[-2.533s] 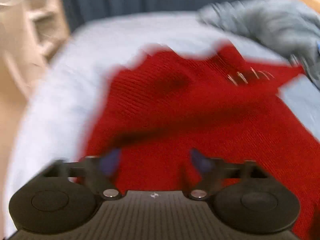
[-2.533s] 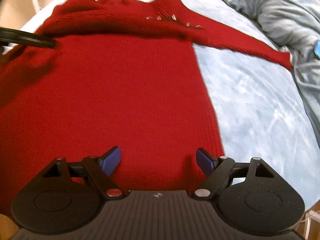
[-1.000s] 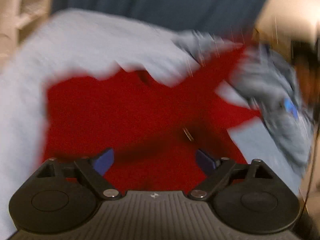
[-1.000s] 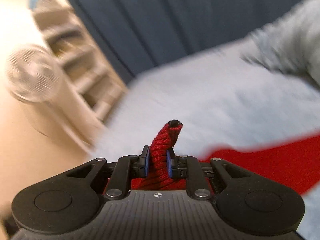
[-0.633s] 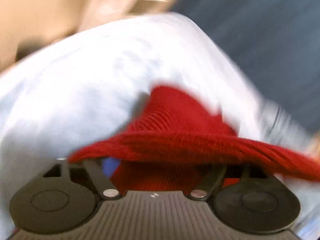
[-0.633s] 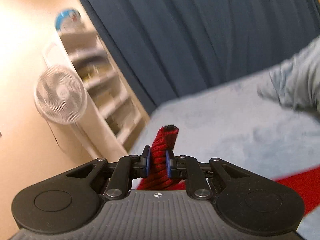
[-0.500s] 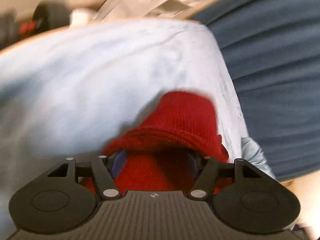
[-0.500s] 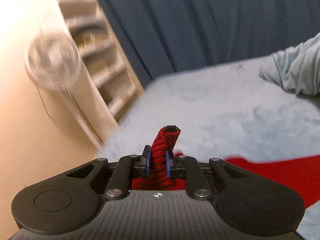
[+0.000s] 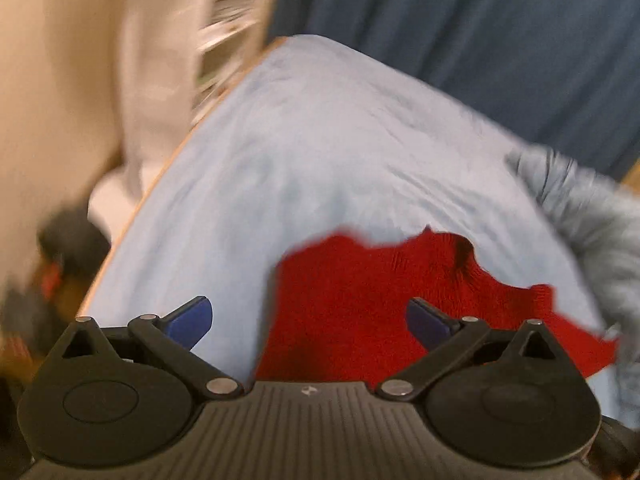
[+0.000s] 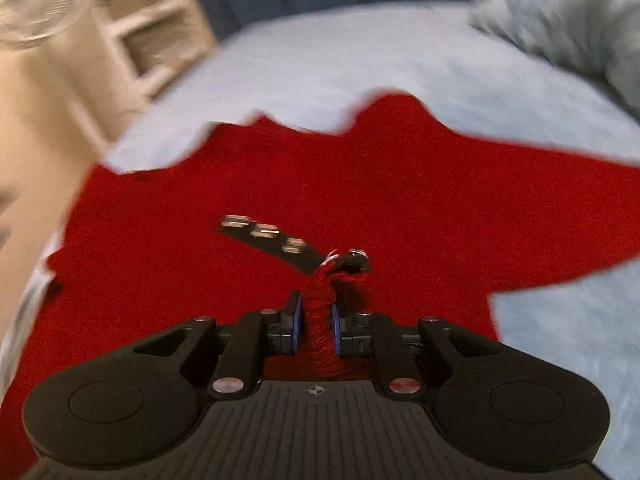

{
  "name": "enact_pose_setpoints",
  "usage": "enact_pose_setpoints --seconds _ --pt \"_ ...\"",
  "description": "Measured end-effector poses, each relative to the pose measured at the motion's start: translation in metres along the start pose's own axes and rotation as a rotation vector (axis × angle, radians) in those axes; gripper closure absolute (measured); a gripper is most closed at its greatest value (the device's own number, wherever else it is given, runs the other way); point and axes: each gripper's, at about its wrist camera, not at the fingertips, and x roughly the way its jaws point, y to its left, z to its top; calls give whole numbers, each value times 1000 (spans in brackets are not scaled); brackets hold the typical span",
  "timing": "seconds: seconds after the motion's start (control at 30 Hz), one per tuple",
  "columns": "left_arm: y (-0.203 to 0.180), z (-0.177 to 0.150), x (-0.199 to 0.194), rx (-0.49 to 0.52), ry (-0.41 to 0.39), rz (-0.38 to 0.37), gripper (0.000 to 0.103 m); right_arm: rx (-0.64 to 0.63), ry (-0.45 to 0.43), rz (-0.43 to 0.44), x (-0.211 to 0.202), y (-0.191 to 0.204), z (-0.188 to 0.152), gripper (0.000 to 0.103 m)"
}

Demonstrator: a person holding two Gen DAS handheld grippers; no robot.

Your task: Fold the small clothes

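Blue bedsheet (image 10: pixel 328 60) under everything, curtain (image 9: pixel 480 20) behind, grey blanket (image 10: pixel 560 20) off to the side. Our red sweater (image 10: pixel 400 184) lies spread on the sheet. Right gripper (image 10: pixel 316 326) is pinched tight on a bunched bit of the sweater with a dark studded strap (image 10: pixel 268 240) just past it, we guess to carry a fold over. Left gripper (image 9: pixel 308 320) is spread wide, holding nothing, above the sweater's edge, likely ready to pin it. Both views blurry.

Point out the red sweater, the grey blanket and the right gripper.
red sweater (image 10: pixel 400 184): right wrist view, spread knit body.
grey blanket (image 9: pixel 592 216): left wrist view, bunched folds at right.
right gripper (image 10: pixel 316 322): right wrist view, between fingers pinching sweater.
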Motion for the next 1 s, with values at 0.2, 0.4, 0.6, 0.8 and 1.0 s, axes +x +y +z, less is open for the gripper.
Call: enact_pose_setpoints --seconds 0.2,0.4,0.6,0.8,1.0 --pt "-96 55 147 244 264 178 4 -6 -14 51 -22 10 -14 88" --pt "-28 16 134 259 390 257 2 82 -20 61 -26 -20 -16 89" --pt "18 53 116 203 156 544 1 8 -28 97 -11 5 -18 97" --pt "21 69 133 141 144 433 2 38 -84 -11 2 -26 21 98" --pt "18 45 115 147 134 187 0 77 -103 -48 21 -55 39 98"
